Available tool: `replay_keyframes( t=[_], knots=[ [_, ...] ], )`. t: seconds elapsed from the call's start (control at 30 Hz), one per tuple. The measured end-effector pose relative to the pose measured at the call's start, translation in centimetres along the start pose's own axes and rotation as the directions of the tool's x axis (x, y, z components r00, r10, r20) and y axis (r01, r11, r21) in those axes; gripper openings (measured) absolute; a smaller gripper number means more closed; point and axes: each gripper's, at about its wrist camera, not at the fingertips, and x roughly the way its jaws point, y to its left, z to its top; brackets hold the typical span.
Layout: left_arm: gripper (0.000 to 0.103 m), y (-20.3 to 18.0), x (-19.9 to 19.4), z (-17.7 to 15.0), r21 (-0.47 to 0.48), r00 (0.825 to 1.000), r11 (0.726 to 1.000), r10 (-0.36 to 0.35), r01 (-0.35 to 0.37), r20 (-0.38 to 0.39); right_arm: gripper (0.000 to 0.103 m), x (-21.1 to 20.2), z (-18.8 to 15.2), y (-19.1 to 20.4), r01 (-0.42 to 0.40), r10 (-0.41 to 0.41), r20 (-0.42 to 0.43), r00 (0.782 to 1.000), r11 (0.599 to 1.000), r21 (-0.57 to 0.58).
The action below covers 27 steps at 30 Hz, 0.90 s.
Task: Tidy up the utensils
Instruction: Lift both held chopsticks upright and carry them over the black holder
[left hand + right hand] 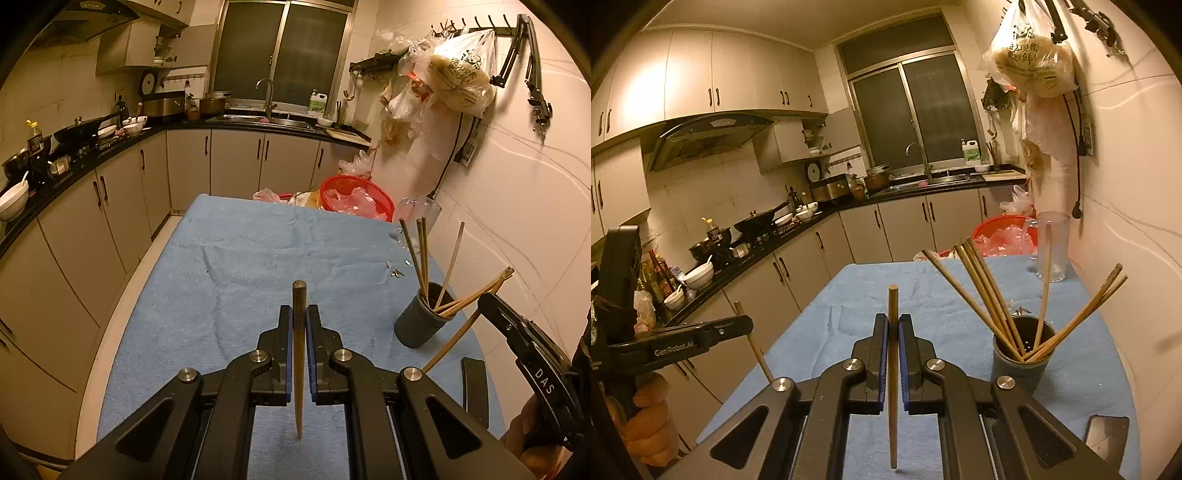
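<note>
Left gripper (299, 314) is clamped on a dark brown chopstick (298, 354), held upright with its tip touching the blue towel (229, 258) on the bench. Right gripper (893, 321) pinches a paler chopstick (892, 369) the same way, tip down on the towel. Right of both, a dark cup (1021, 354) holds fanned-out chopsticks (982, 291) near the wall. Far beyond sits a red basket (354, 197). Only the right wrist view shows the clear glass jug (1051, 247) standing upright and a phone (1106, 435) lying near right.
</note>
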Motion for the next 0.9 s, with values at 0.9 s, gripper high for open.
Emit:
replay_keyframes(
  t=[0.9],
  knots=[
    [0.007, -3.1, -0.7, 1.0, 0.057, 0.999, 0.998, -0.029, 0.028, 0.022, 0.006, -4.1, 1.5, -5.2, 0.063, -0.074, 0.092, 0.993, 0.991, 0.118]
  ],
)
